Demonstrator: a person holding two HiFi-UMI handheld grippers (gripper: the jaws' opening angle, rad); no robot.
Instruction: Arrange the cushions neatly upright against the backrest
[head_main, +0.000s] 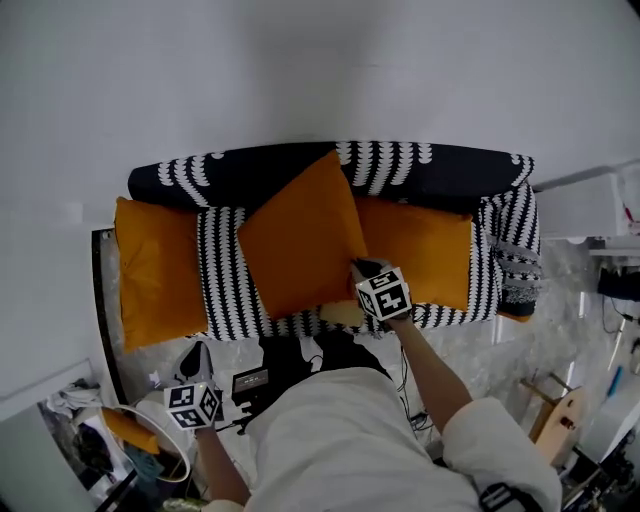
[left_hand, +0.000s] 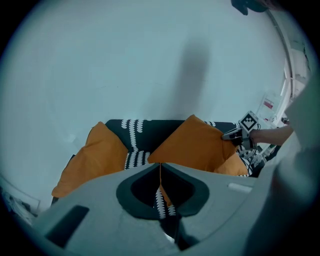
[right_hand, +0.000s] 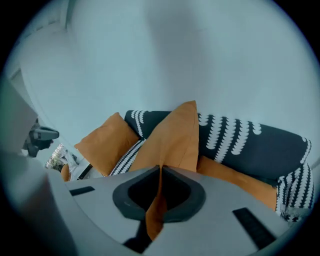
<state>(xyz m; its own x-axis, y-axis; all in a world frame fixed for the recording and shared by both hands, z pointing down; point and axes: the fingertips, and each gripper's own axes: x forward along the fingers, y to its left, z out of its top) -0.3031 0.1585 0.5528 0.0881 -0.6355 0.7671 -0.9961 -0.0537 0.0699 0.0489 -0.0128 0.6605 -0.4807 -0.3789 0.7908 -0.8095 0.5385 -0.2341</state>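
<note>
The middle cushion (head_main: 300, 240) stands tilted on one corner against the backrest of the sofa (head_main: 440, 170), between a left cushion (head_main: 155, 270) and a right cushion (head_main: 420, 250). The right gripper (head_main: 358, 268) is clamped on its right-hand corner (orange fabric pinched between the jaws). The left gripper (head_main: 197, 352), closed on nothing, hangs well short of the sofa.

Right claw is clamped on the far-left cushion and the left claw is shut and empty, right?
No: the right claw is clamped on the middle cushion, as the right gripper view shows. The left claw is shut and empty.
</note>
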